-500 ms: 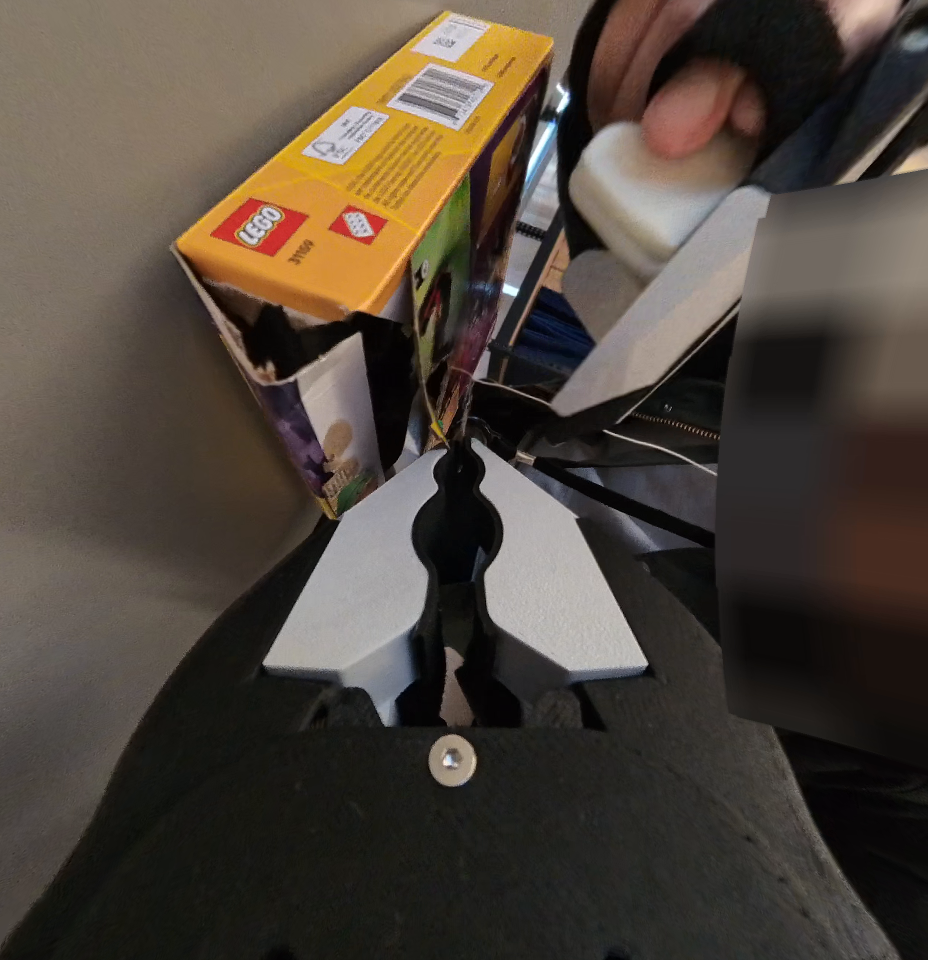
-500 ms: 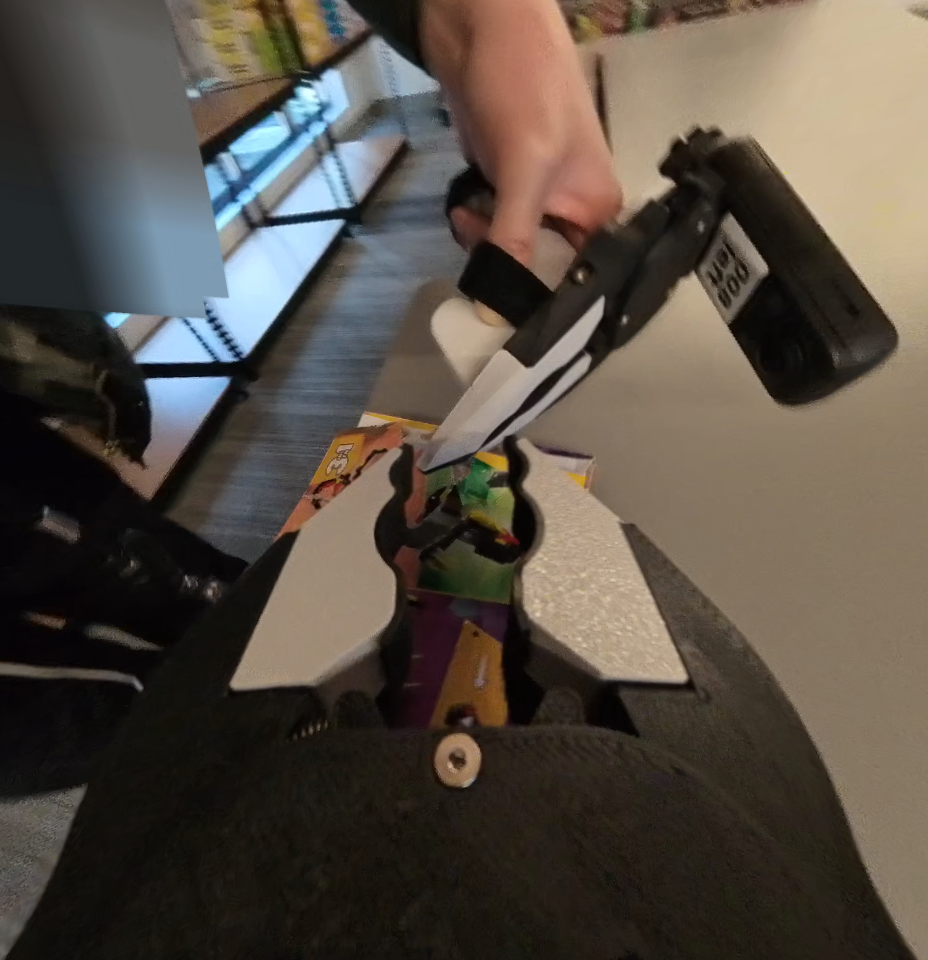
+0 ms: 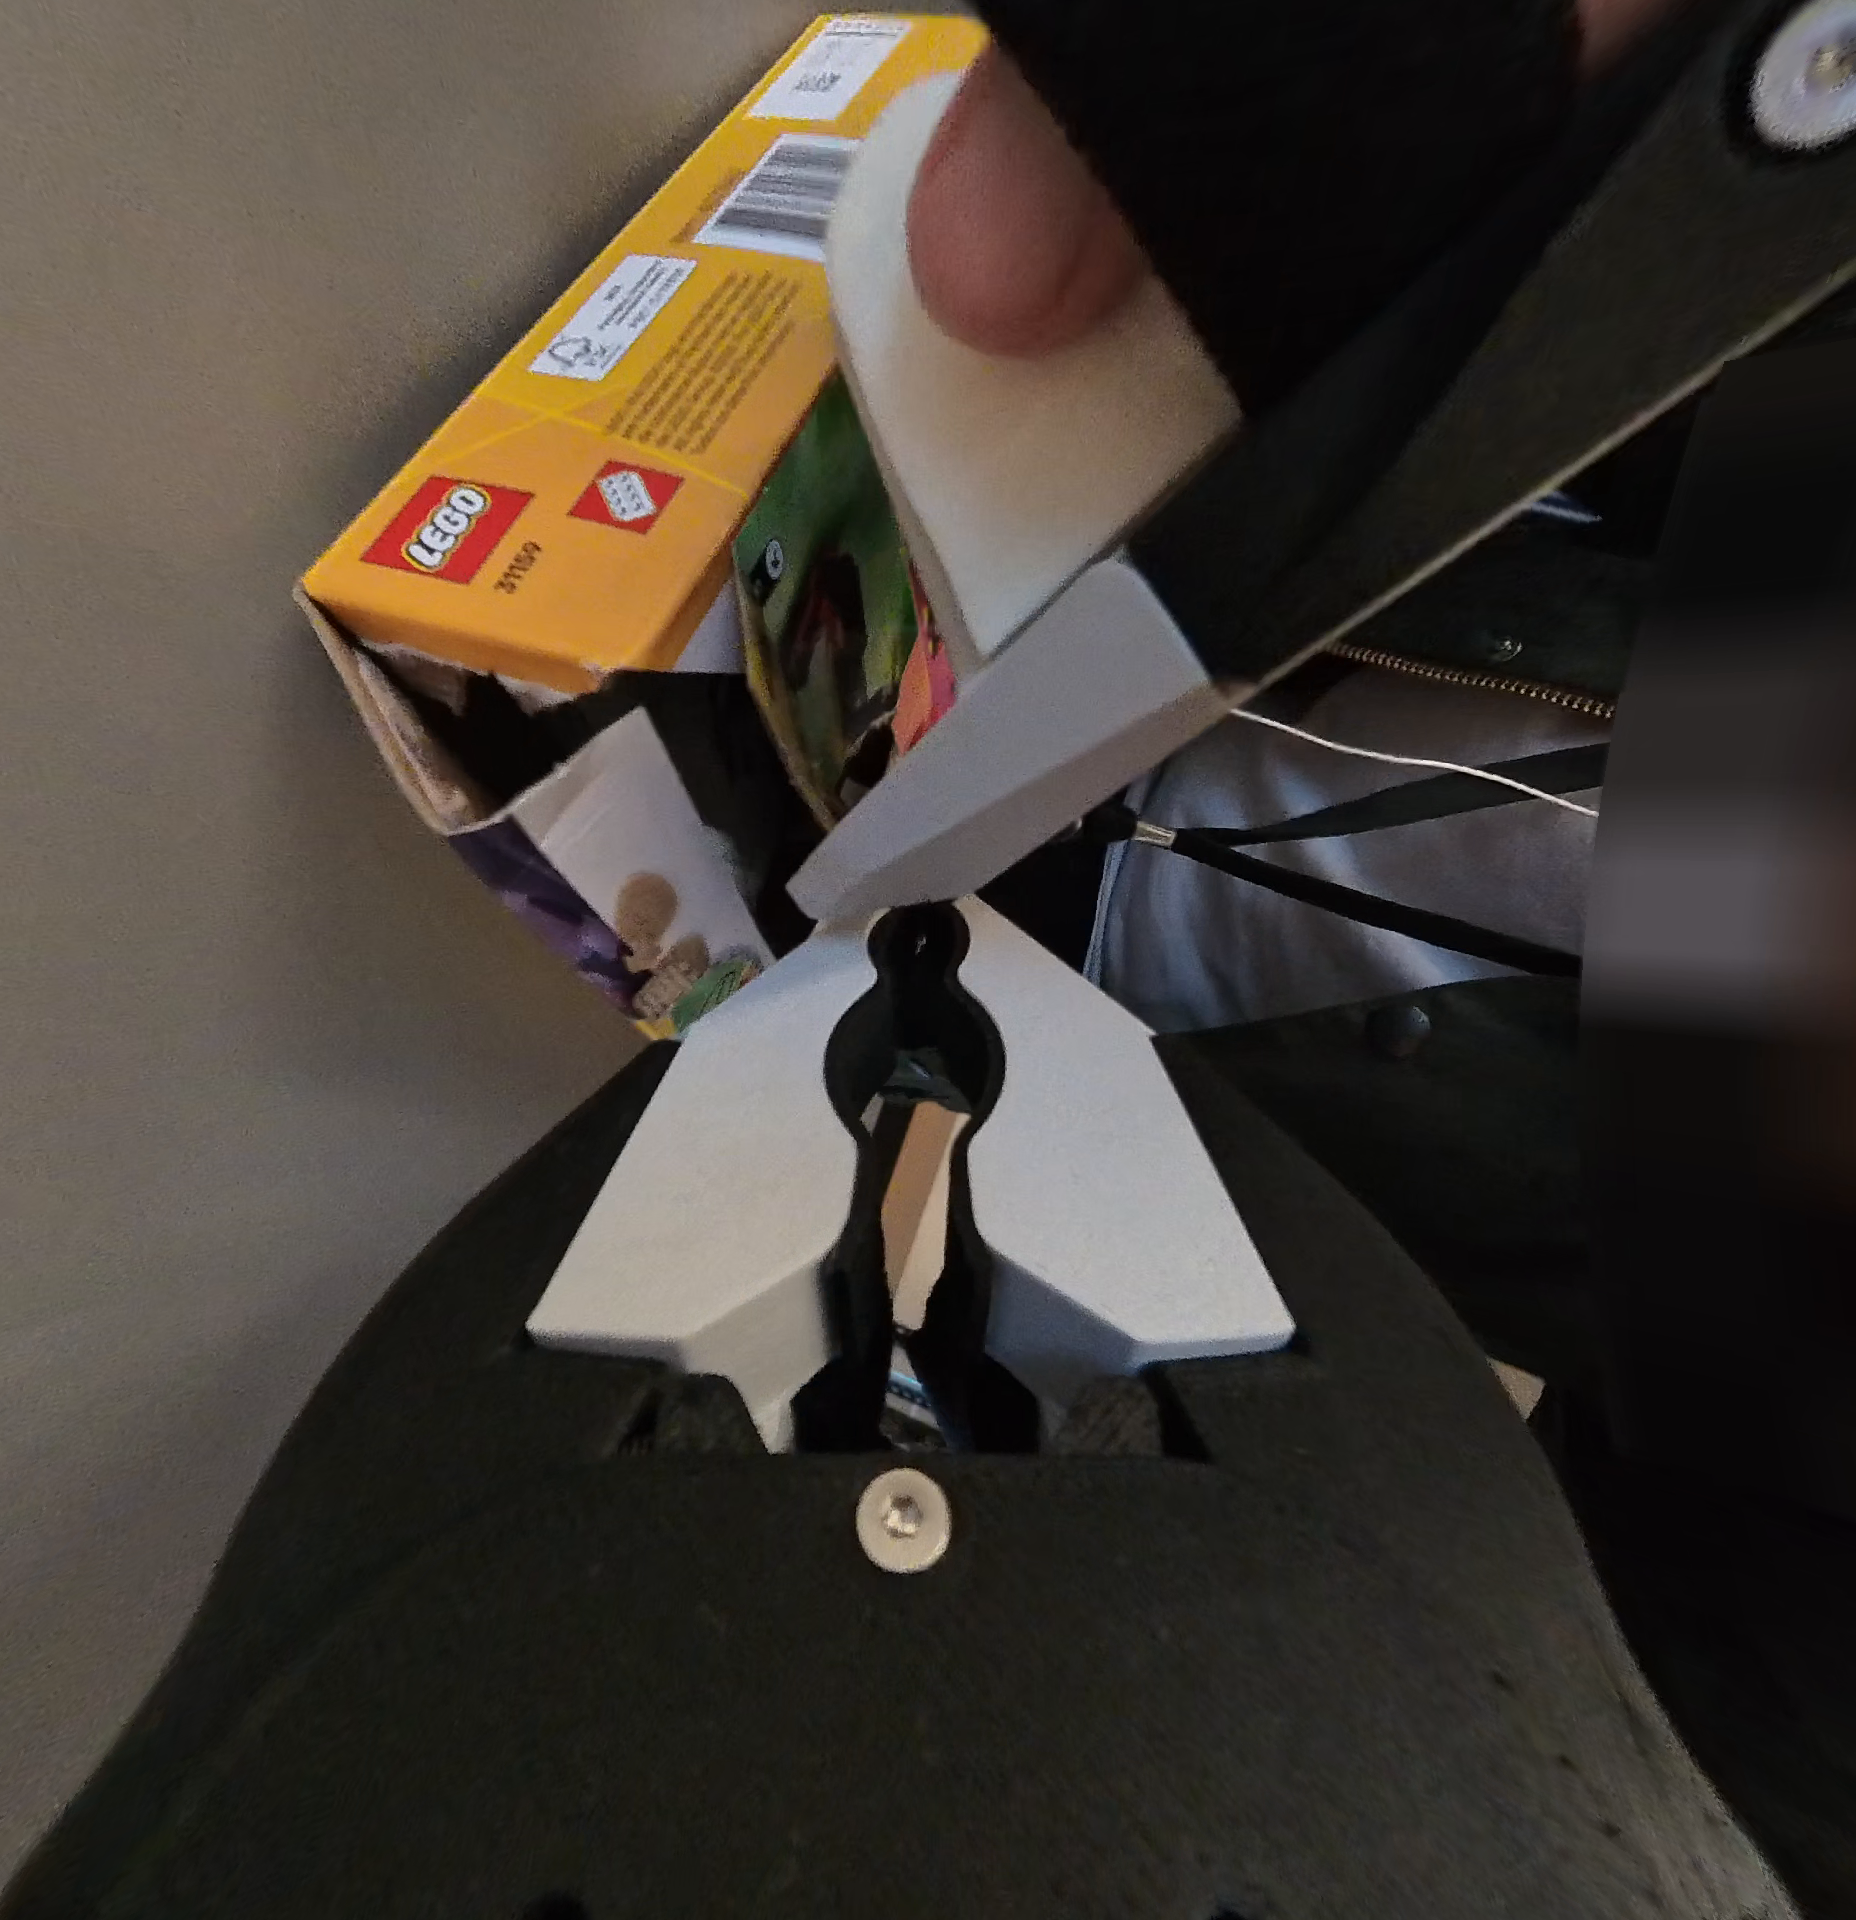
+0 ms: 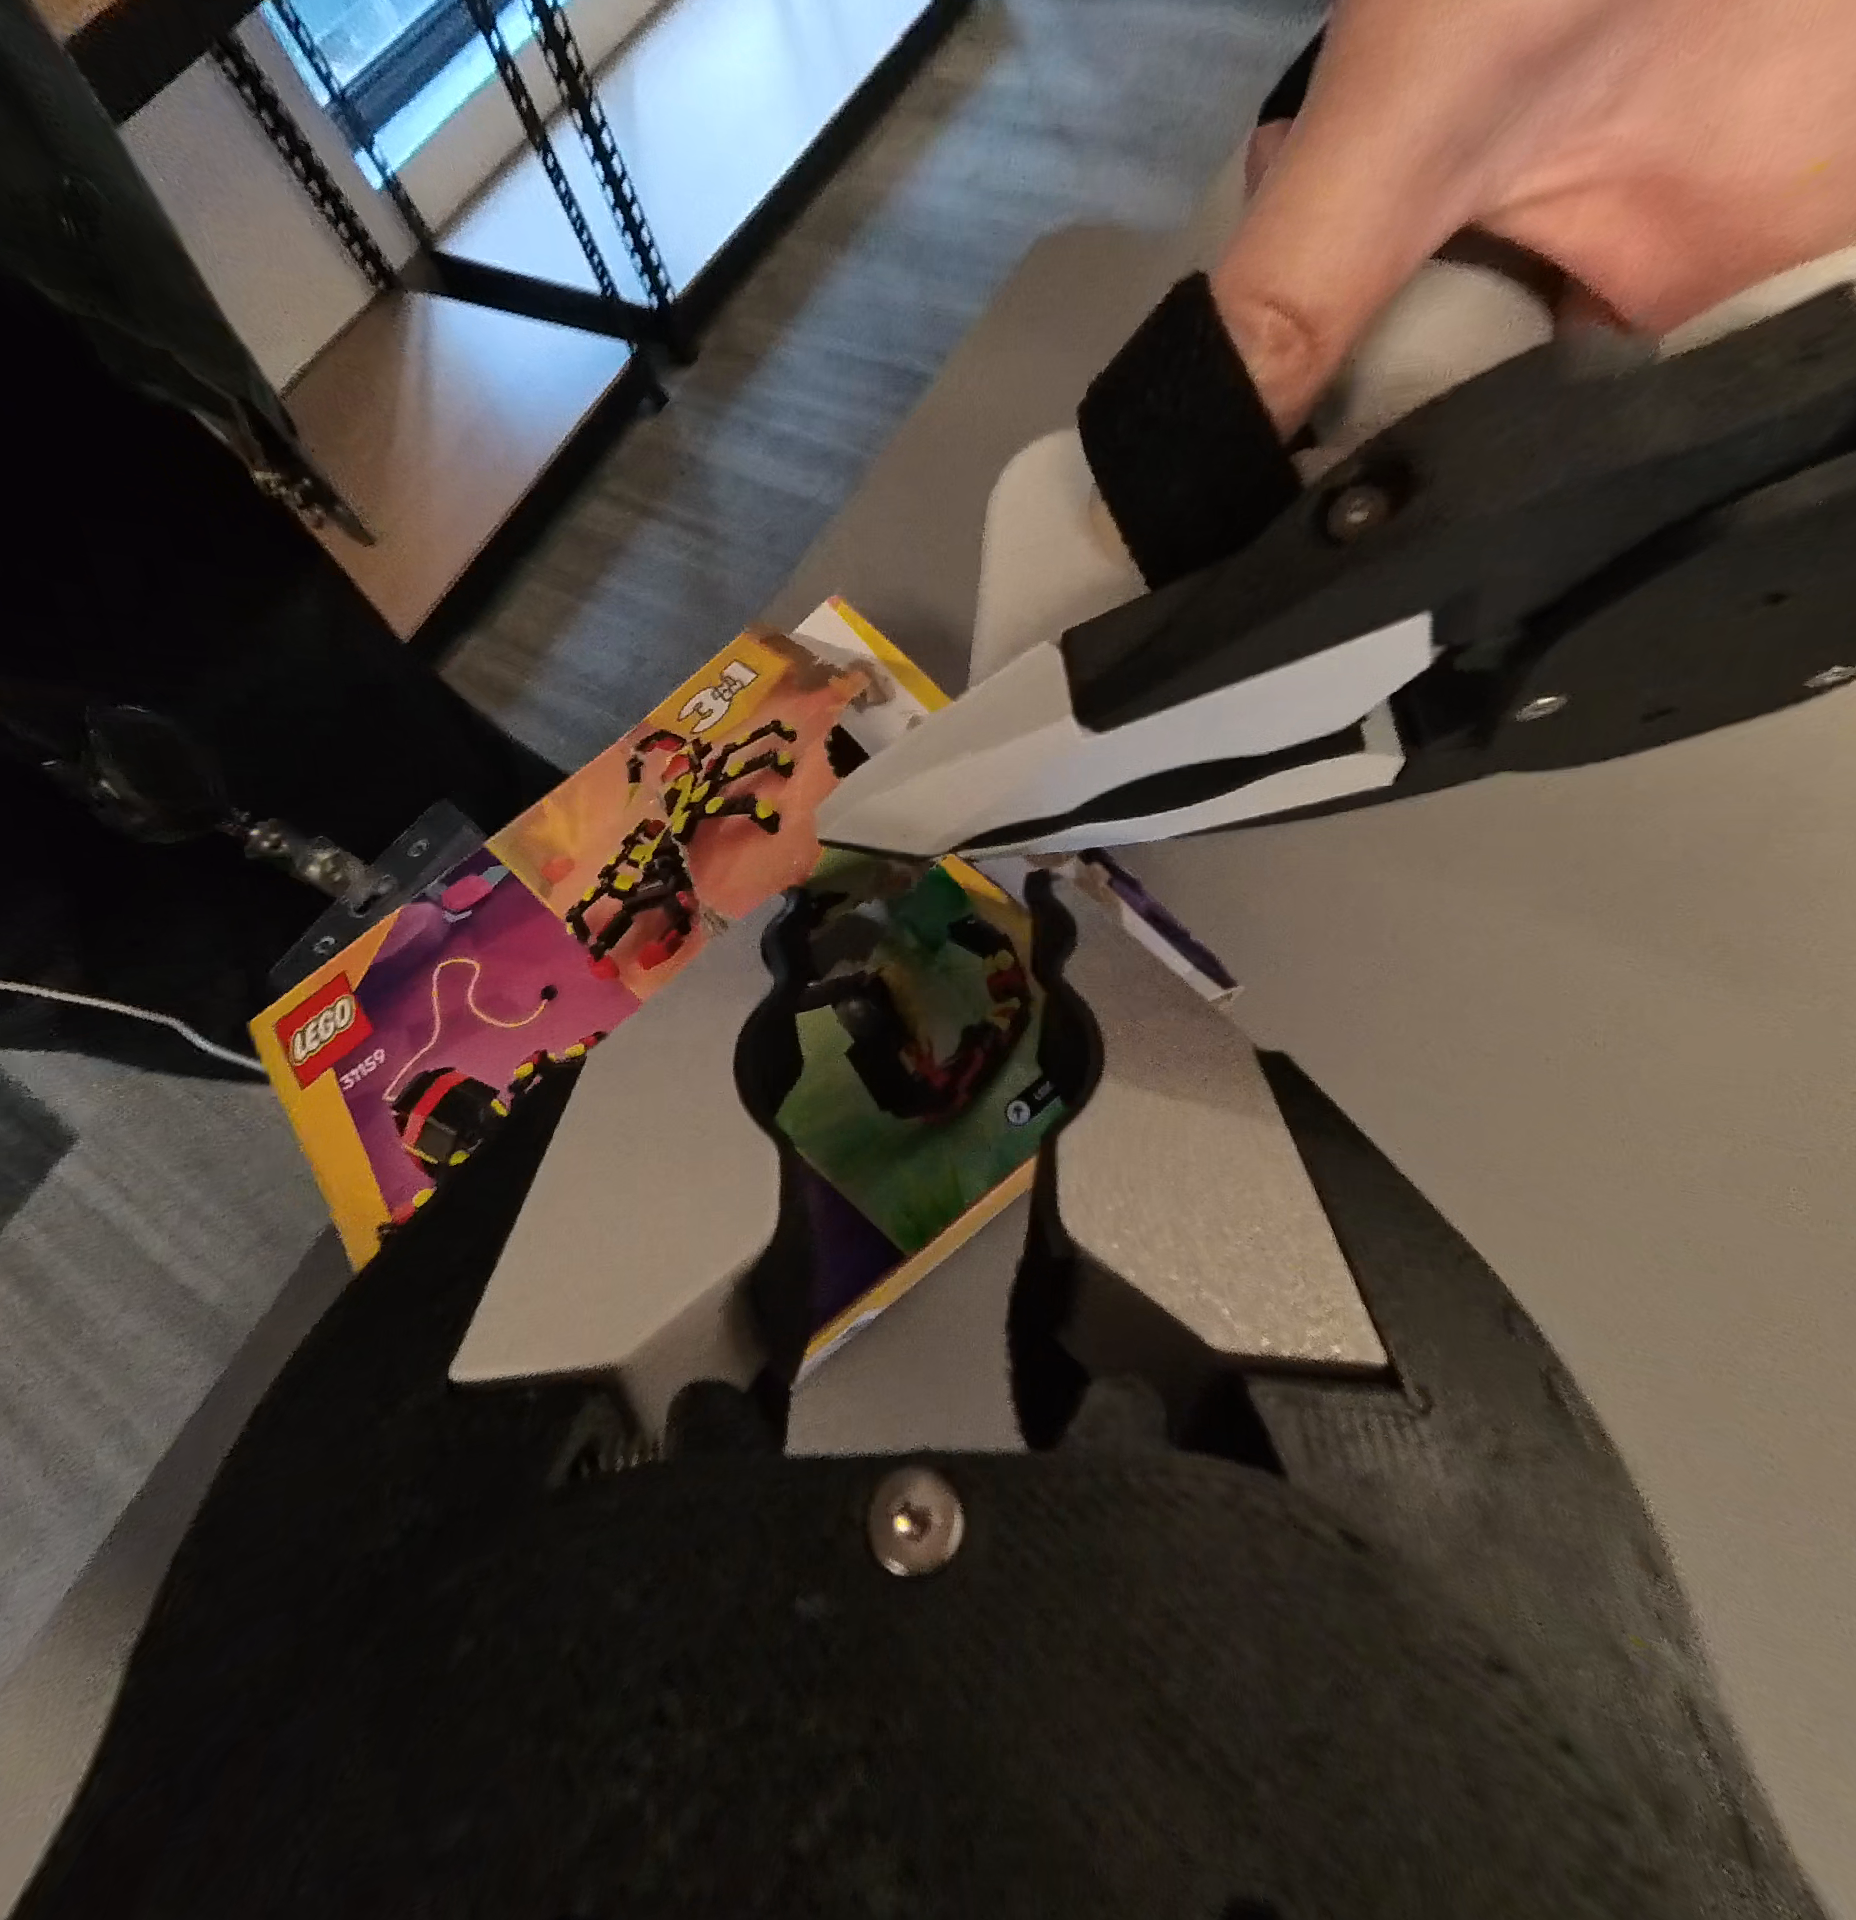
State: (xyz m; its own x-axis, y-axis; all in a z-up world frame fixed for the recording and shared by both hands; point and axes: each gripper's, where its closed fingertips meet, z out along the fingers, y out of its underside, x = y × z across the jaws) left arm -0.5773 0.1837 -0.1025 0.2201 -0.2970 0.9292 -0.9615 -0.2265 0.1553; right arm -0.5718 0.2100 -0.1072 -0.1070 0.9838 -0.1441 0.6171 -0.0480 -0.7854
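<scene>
A yellow toy brick box (image 3: 591,499) with a torn-open end is tilted above the grey table. My left gripper (image 3: 911,930) is shut on the edge of the box's printed front panel, next to the torn end. In the right wrist view it (image 4: 836,831) comes in from the right, held by a hand (image 4: 1526,156). My right gripper (image 4: 913,899) is open, its fingers apart close over the box's printed face (image 4: 550,935). In the left wrist view one of its fingers (image 3: 1007,769) lies across that face, its tip almost touching my left fingertips.
The grey table (image 4: 1526,1143) lies under both grippers, its edge at the left. Beyond it are a wooden floor and a black metal rack (image 4: 591,208). A person's dark jacket (image 3: 1423,1143) with cords is close on the right of the left wrist view. Both grippers' tips are close together, under 4 cm apart.
My right gripper has moved in close to the box and now covers its front face beside my left fingertips. My left gripper still holds the box, which has tilted a little.
</scene>
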